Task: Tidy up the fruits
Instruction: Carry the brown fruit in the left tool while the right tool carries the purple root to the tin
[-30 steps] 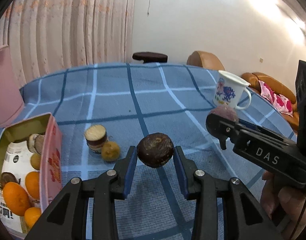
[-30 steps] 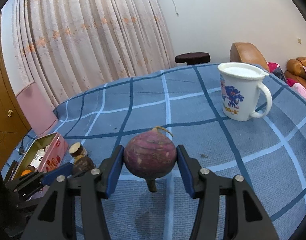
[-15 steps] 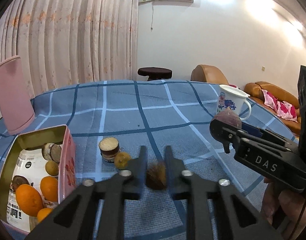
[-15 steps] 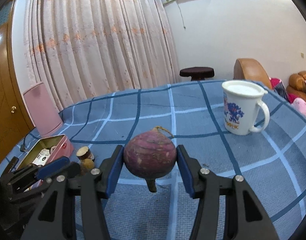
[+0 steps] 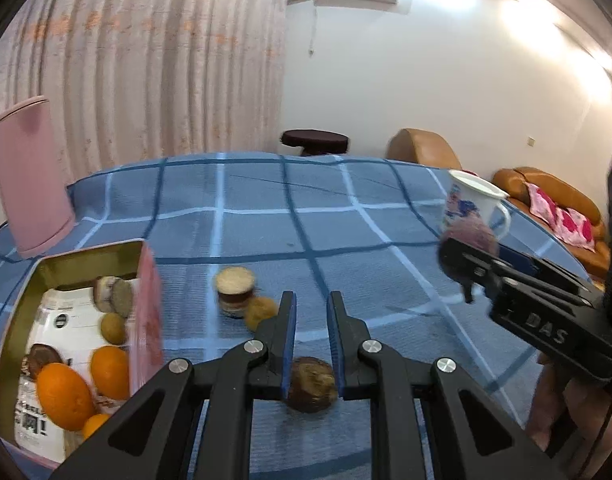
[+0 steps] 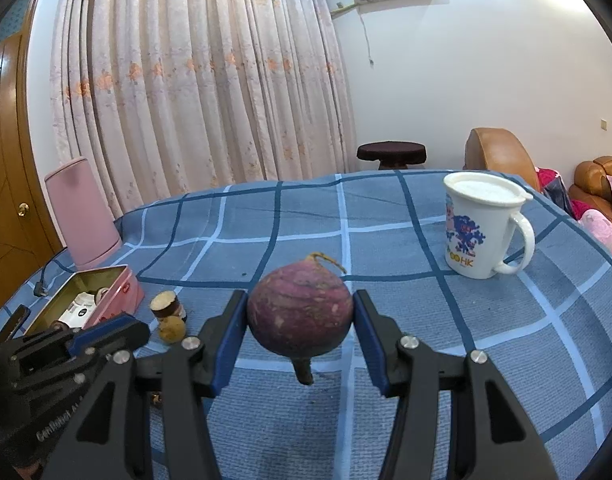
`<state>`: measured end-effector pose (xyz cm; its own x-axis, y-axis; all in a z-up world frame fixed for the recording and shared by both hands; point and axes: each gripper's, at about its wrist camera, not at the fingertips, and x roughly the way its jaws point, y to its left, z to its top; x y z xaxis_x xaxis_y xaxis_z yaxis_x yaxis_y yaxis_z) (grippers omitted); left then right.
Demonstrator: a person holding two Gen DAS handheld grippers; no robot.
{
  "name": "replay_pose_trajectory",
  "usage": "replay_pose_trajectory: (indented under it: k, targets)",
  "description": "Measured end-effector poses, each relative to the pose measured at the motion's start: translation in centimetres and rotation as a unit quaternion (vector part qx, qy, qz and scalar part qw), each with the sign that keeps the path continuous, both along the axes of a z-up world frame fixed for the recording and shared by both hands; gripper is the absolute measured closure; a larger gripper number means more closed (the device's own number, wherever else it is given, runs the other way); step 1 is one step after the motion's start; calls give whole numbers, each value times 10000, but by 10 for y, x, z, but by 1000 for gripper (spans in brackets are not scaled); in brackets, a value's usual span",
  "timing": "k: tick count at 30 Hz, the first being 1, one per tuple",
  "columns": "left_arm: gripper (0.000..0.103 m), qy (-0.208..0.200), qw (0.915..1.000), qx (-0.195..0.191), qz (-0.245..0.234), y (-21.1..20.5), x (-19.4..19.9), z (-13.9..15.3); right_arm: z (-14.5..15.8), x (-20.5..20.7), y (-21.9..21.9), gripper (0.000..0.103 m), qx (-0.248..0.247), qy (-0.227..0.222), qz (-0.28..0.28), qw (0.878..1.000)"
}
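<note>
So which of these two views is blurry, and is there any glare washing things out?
Left wrist view: motion blur smears the mug, the purple root and the tin; ceiling lights flare white at the upper right of the wall. Right wrist view: sharp, the purple root in the right hand-held gripper is crisp, with even light; fisheye bending curves the curtain in both.

Illumination is bright and even indoor light; in the left wrist view, ceiling glare washes out the upper right of the white wall (image 5: pixel 446 92). Fisheye distortion bends the curtain (image 6: pixel 193 92) and the table edge, and black vignetting fills all corners. The left wrist view shows motion blur across the tin (image 5: pixel 147 312) and the mug (image 5: pixel 472 208); the right wrist view is sharp.
</note>
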<state>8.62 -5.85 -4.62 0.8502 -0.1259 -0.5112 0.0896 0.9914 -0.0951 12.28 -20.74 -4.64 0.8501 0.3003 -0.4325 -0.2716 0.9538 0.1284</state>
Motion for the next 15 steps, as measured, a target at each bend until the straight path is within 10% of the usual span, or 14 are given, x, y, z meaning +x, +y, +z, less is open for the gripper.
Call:
replay_pose_trajectory:
  k: [2,5,15]
  targets:
    - [81,63,10000,-27,38,8,3,1,0,1,0,47,7,7,10,10000]
    - [45,254,9994,64,219,20,10,-5,0,1,-1,47,52,4,28,10000]
    - [45,262,9979,-117,588,55,2,-3,-1,2,-3,47,87,23,64,9999]
